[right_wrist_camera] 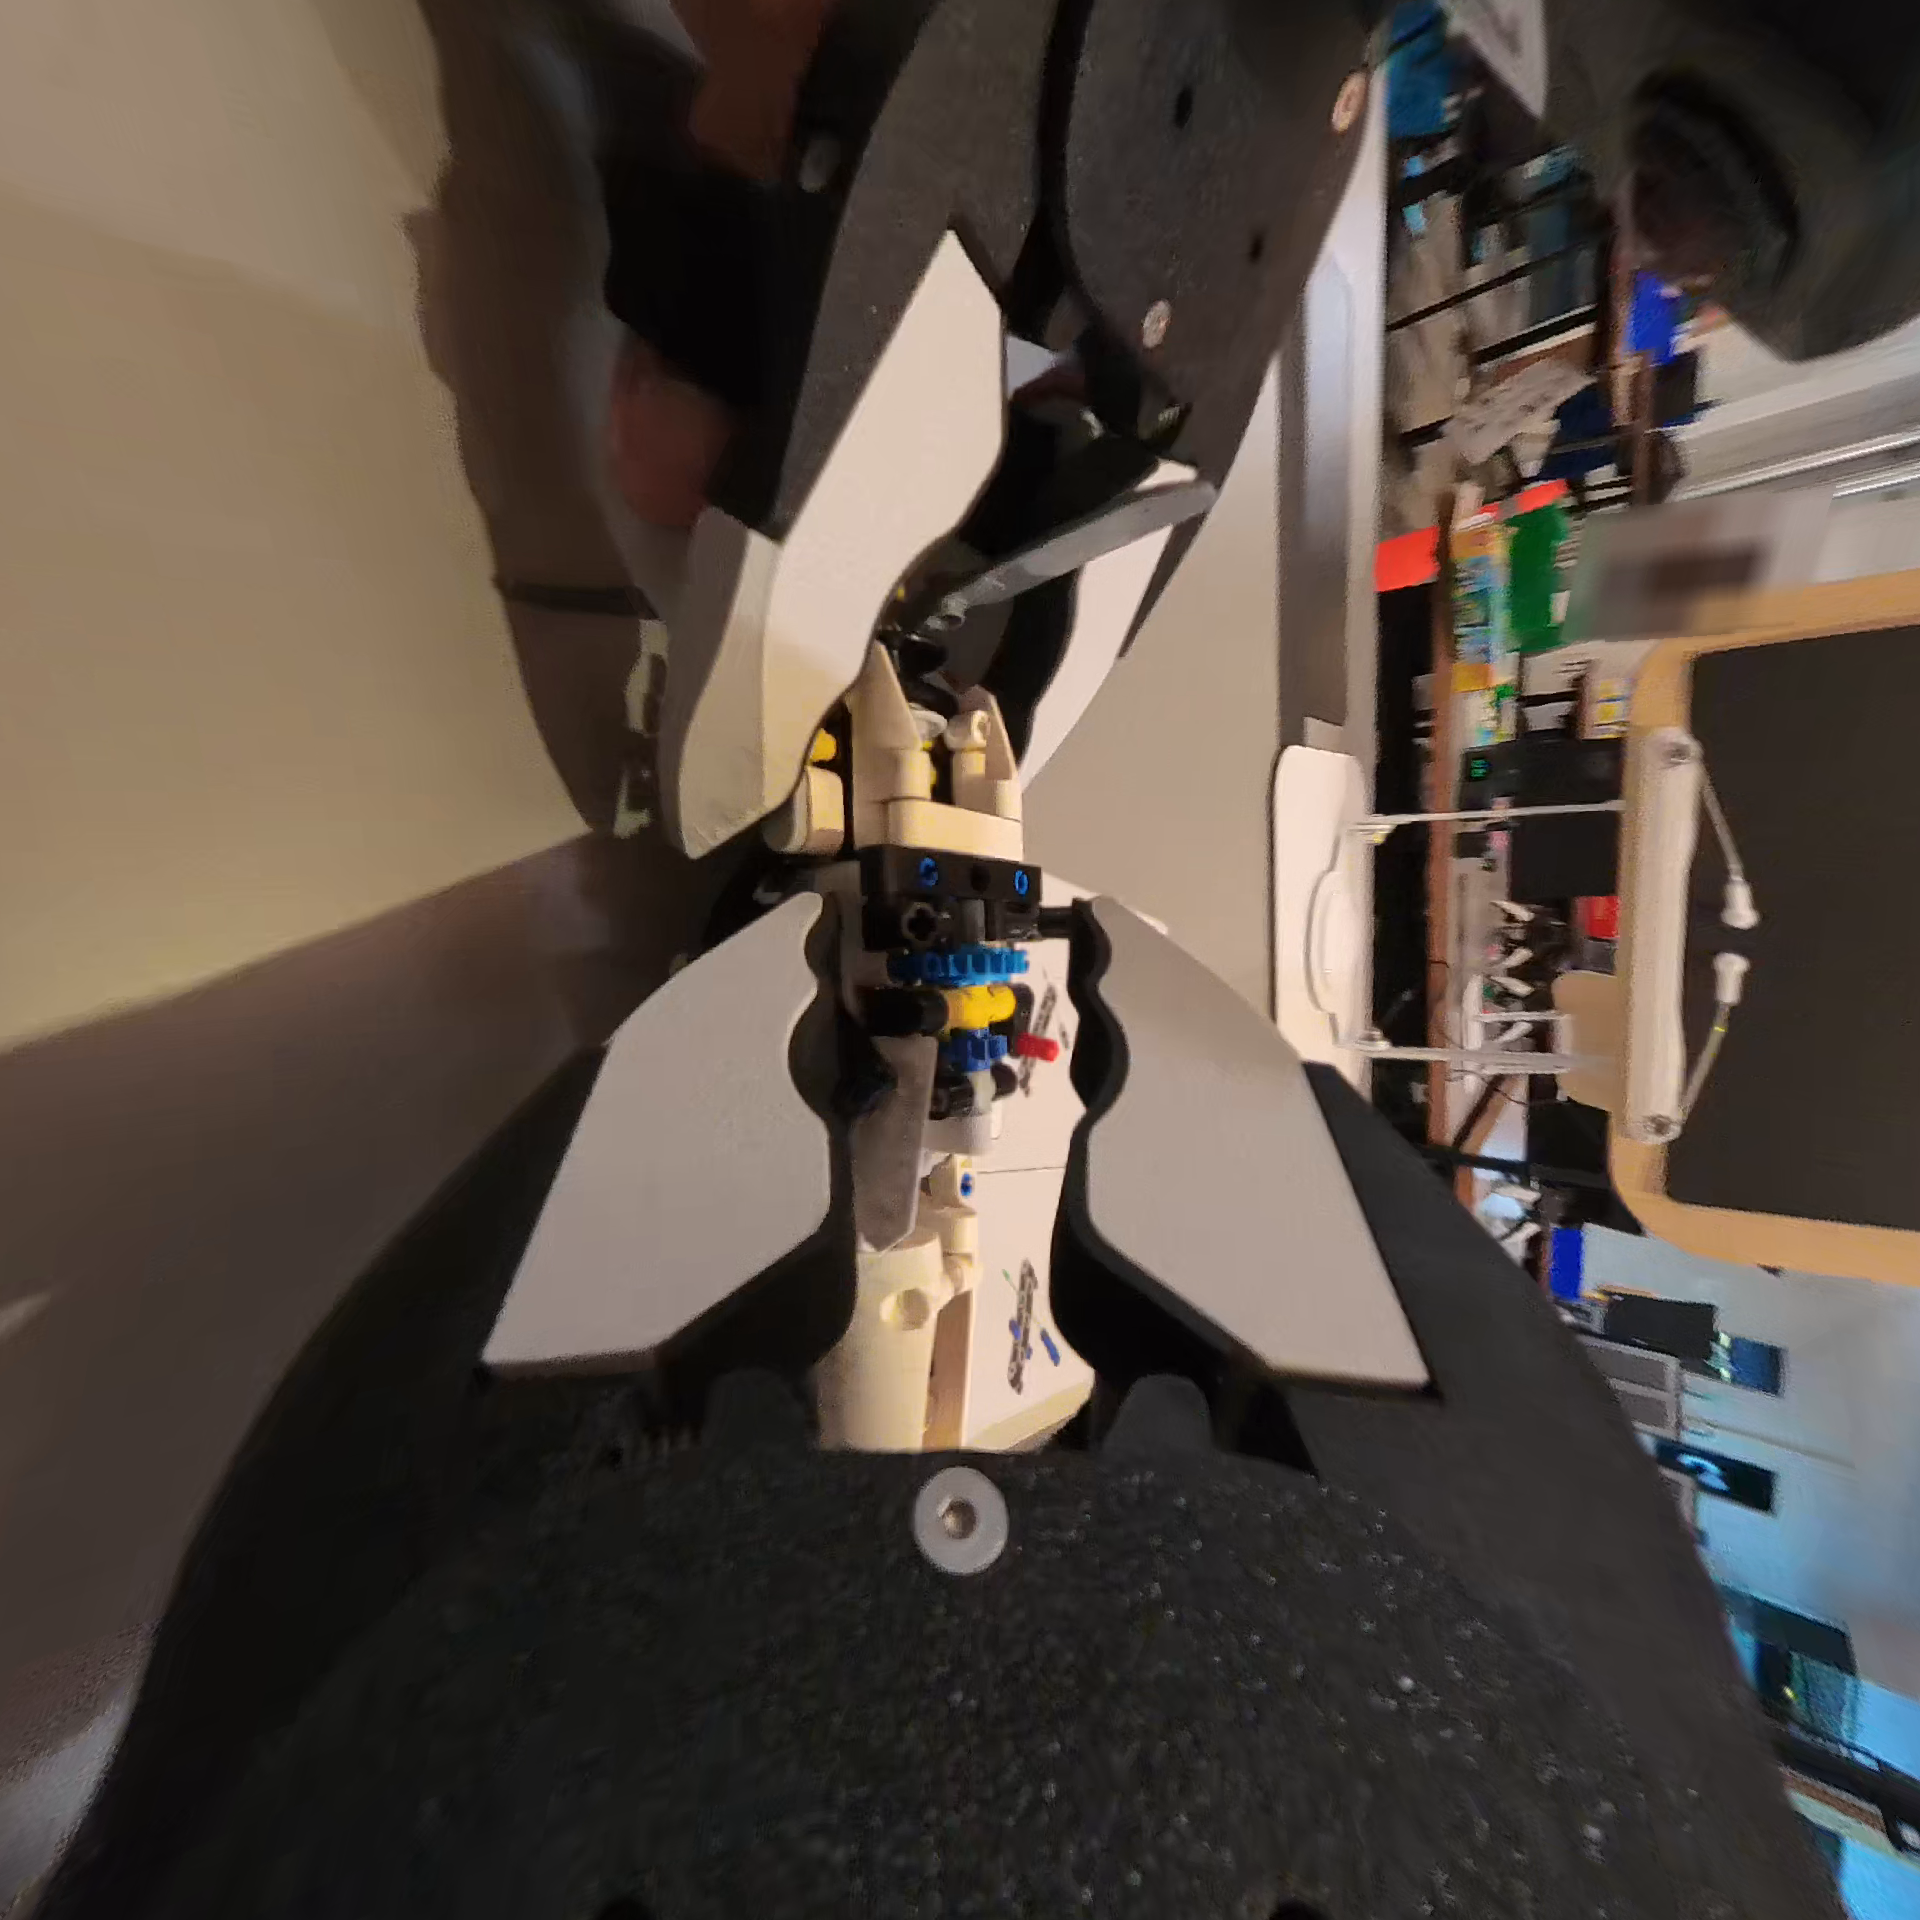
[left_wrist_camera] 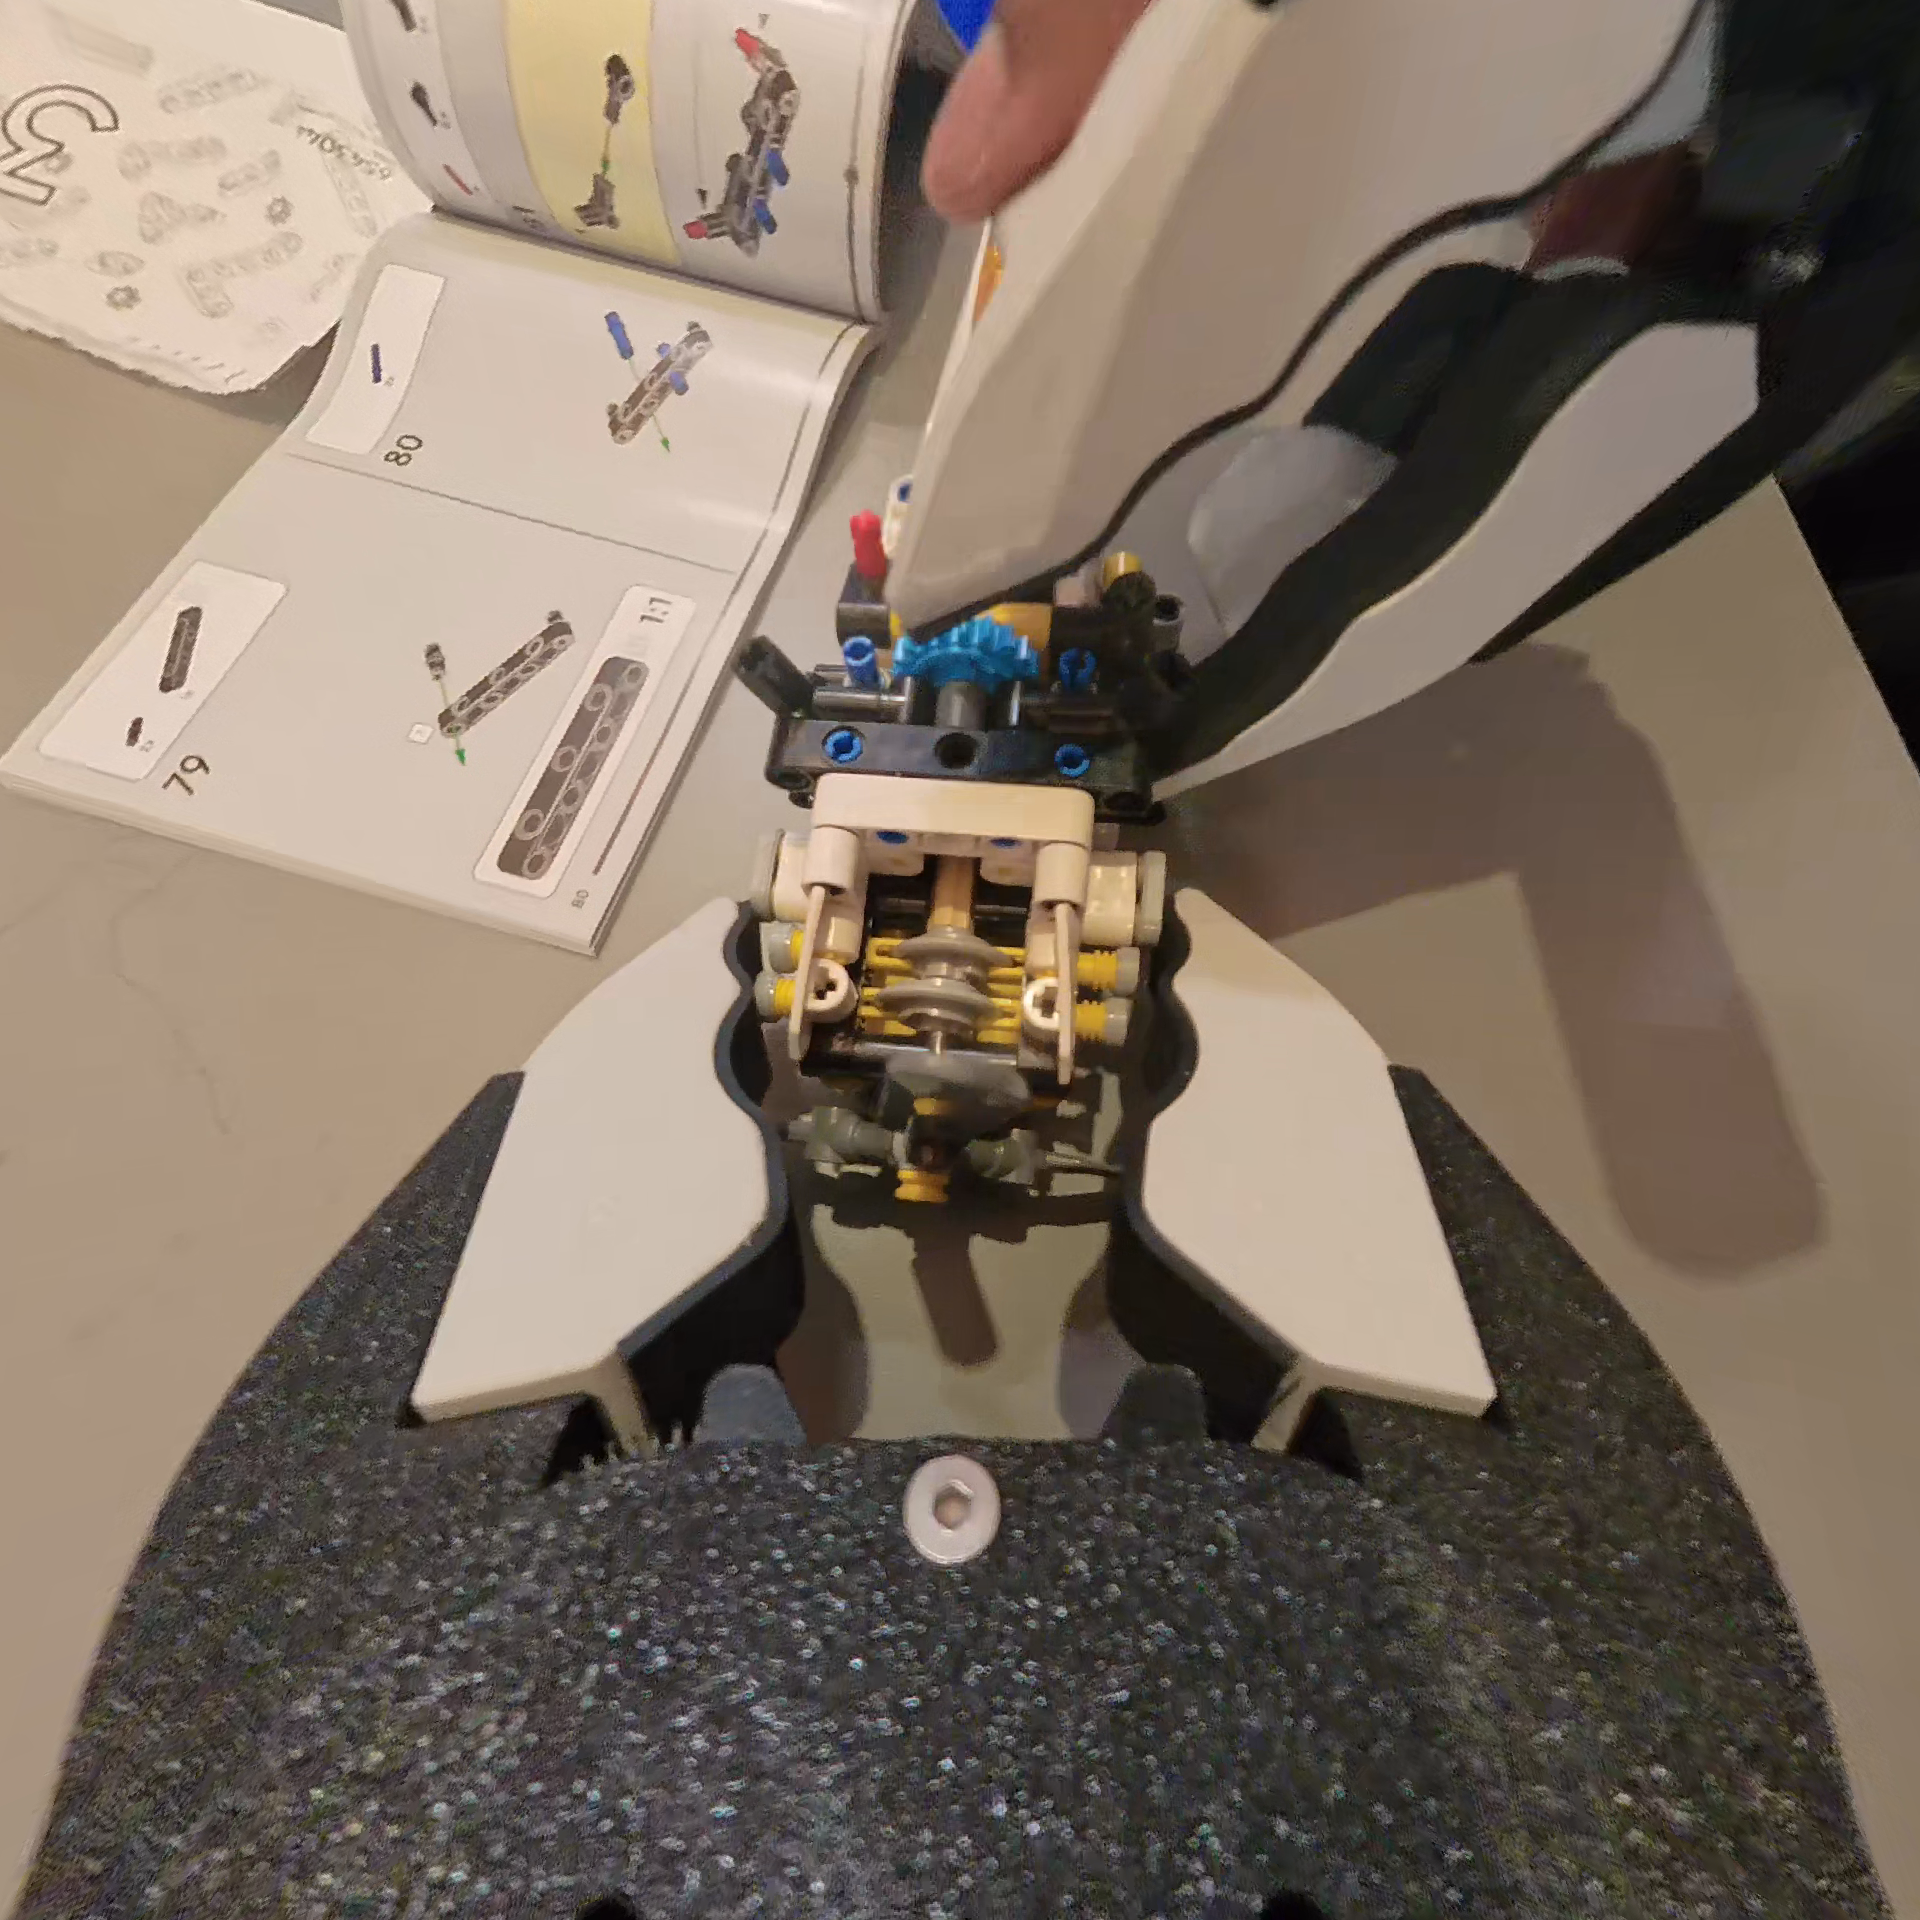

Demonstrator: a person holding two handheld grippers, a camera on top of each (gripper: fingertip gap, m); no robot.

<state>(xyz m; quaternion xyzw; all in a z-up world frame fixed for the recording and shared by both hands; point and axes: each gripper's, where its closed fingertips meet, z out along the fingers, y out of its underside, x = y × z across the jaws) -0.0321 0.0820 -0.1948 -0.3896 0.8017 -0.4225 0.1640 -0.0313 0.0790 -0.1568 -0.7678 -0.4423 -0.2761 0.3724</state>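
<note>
A brick-built mechanism (left_wrist_camera: 951, 821) of white, black, yellow and grey parts, with a blue gear (left_wrist_camera: 961, 655) at its far end, hangs above the table. My left gripper (left_wrist_camera: 956, 914) is shut on its white and yellow near end, both pads against the side pegs. The right gripper (left_wrist_camera: 1049, 644) comes in from the upper right, astride the far black end. In the right wrist view my right gripper (right_wrist_camera: 951, 914) straddles the black and blue end (right_wrist_camera: 956, 966). Its left pad lies along the model. Its right pad stands off the body, its tip by a black pin (right_wrist_camera: 1055, 914). The left gripper (right_wrist_camera: 873, 790) holds the white end beyond.
An open instruction booklet (left_wrist_camera: 468, 582) lies on the beige table (left_wrist_camera: 208, 1143) to the left, with a printed paper bag (left_wrist_camera: 156, 208) behind it. A thumb (left_wrist_camera: 987, 135) rests on the right gripper. Shelves (right_wrist_camera: 1507, 623) and a wood-framed board (right_wrist_camera: 1766, 935) stand far off.
</note>
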